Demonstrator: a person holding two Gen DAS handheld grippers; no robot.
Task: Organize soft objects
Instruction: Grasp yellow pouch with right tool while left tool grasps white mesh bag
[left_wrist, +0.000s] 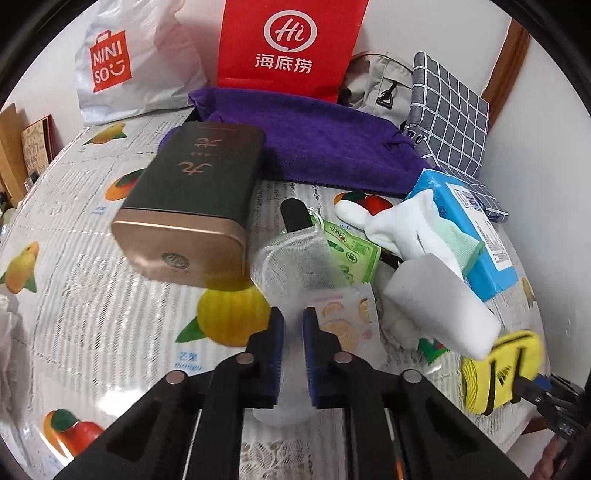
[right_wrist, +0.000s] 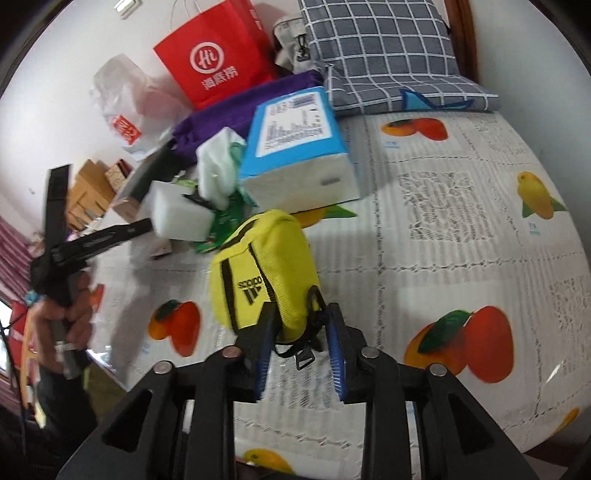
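The yellow pouch (right_wrist: 264, 277) sits between the right tongs (right_wrist: 301, 350), whose jaws stand narrowly apart around its strap end near the counter's (right_wrist: 461, 206) front edge. The left tongs (left_wrist: 293, 350) pinch a clear mesh bag (left_wrist: 295, 258). A loose grip could drop the pouch.

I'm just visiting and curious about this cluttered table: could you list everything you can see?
tablecloth: one, white, fruit prints, underneath
paper bag: one, red, back
plastic bag: one, white, back left
towel: one, purple, before paper bag
checked cloth: one, grey, back right
tin: one, dark green, left of centre
tissue pack: one, blue, right
cloth piece: one, white-mint, against tissue pack
sponge block: one, white, before tissue pack
packet: one, green, centre
mesh pouch: one, translucent white, centre
small pouch: one, yellow, front right
left tool: one, black, shut on mesh pouch
right tool: one, black, open around small pouch
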